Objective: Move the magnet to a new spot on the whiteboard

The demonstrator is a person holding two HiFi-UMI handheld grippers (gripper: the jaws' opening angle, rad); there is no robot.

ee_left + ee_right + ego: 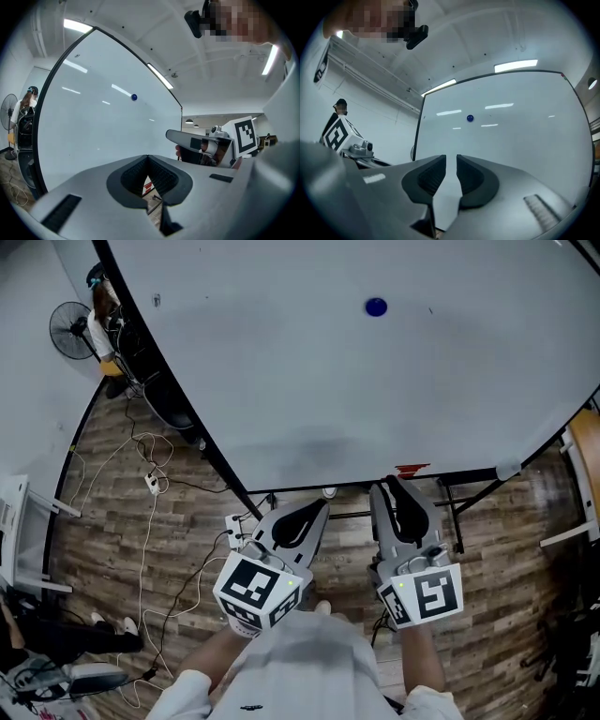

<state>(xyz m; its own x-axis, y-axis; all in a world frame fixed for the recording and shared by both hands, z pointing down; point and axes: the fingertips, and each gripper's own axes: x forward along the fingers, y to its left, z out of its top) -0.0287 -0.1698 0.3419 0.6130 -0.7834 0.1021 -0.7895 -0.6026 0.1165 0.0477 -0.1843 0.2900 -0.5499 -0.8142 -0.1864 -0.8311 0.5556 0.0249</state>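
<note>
Wood-plank floor [506, 549], standing fan [73, 330]

A small, round, dark-blue magnet [376, 307] clings flat to the large whiteboard [281, 381], high on its face and right of centre, well apart from every edge. The board stands upright, its pale surface rimmed by a thin black frame and carrying faint grey smudges in the near part, below the magnet.

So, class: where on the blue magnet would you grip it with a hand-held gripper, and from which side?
Probably by its round rim: the blue magnet is small and round, sitting flat against the whiteboard, so come straight at the board's face and close the jaws on opposite edges.
</note>
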